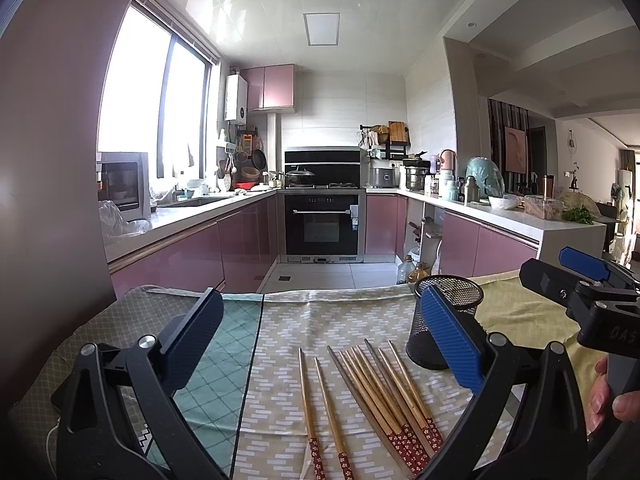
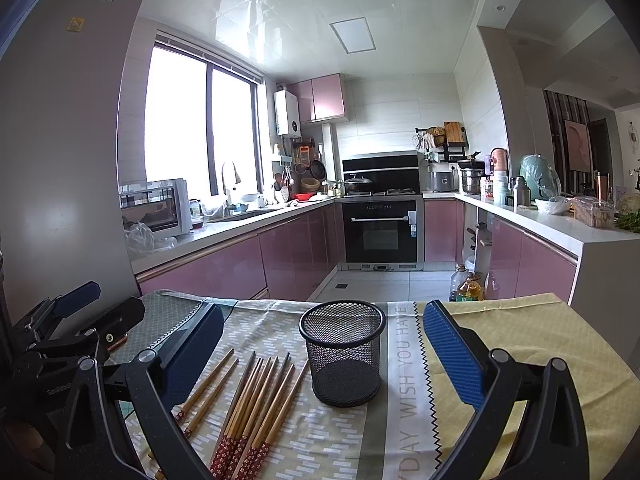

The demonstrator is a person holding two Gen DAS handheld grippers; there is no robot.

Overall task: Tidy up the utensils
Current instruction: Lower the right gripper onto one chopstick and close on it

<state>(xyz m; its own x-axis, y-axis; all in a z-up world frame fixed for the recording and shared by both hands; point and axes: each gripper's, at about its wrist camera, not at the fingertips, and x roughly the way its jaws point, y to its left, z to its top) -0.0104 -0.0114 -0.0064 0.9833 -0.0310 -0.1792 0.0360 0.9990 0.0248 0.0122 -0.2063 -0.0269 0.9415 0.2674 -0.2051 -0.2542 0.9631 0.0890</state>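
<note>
Both my left tool [image 1: 324,340] and right tool [image 2: 324,352] gape, released; chopsticks [image 1: 372,396] lie lower centre, beside the mesh cup [image 2: 342,354].

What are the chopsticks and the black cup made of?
The chopsticks look like bamboo or wood: tan shafts with lengthwise grain, matte, with red flower-patterned handle ends that may be painted or wrapped. The cup looks like black wire mesh, probably coated metal: you can see through its walls, with a solid rim and base.
</note>
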